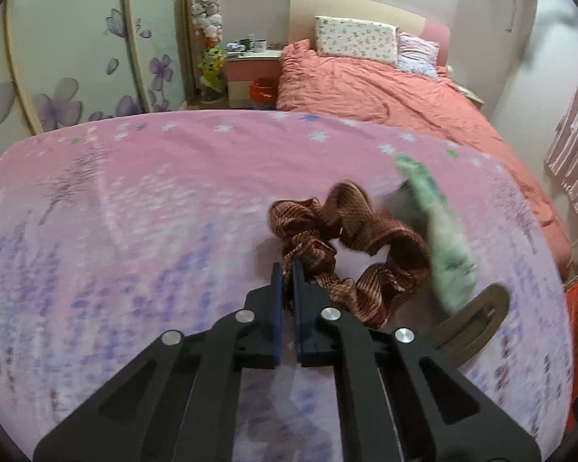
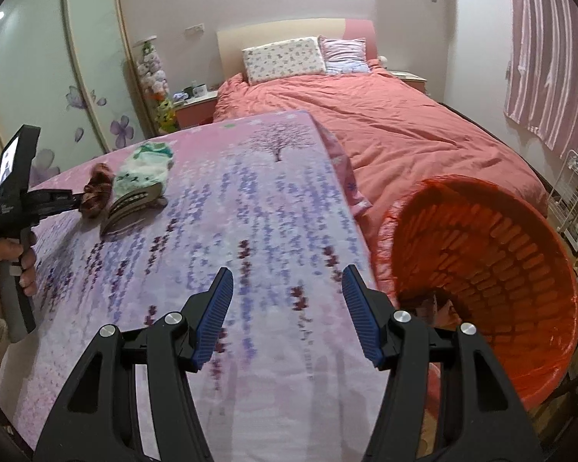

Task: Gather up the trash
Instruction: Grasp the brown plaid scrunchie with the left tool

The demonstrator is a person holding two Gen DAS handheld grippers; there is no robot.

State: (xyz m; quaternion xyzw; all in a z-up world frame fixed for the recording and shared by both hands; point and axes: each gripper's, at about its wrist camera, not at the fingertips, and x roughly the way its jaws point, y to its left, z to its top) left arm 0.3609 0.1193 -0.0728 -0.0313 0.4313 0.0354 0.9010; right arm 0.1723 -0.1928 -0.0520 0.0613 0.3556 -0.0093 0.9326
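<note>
A brown striped scrunchie [image 1: 366, 238] lies on the pink-and-lavender flowered cloth [image 1: 135, 211]. My left gripper [image 1: 287, 269] is shut on its near edge, a fold of fabric pinched between the blue pads. Just right of it lie a blurred green-and-white soft thing [image 1: 443, 238] and a brown hair clip [image 1: 474, 319]. In the right wrist view the scrunchie [image 2: 96, 188], the green-and-white thing [image 2: 144, 171] and the clip [image 2: 133, 202] sit at far left, with the left gripper [image 2: 75, 196] on the scrunchie. My right gripper [image 2: 287, 281] hangs open over the cloth, nothing between its fingers.
An orange basket [image 2: 520, 254] lined with a red bag stands off the cloth's right edge, something dark at its bottom. A hand [image 2: 4, 254] holds the left tool. Beyond lie a bed with a salmon duvet [image 2: 404, 127], a nightstand [image 1: 250, 65] and a wire rack [image 2: 570, 200].
</note>
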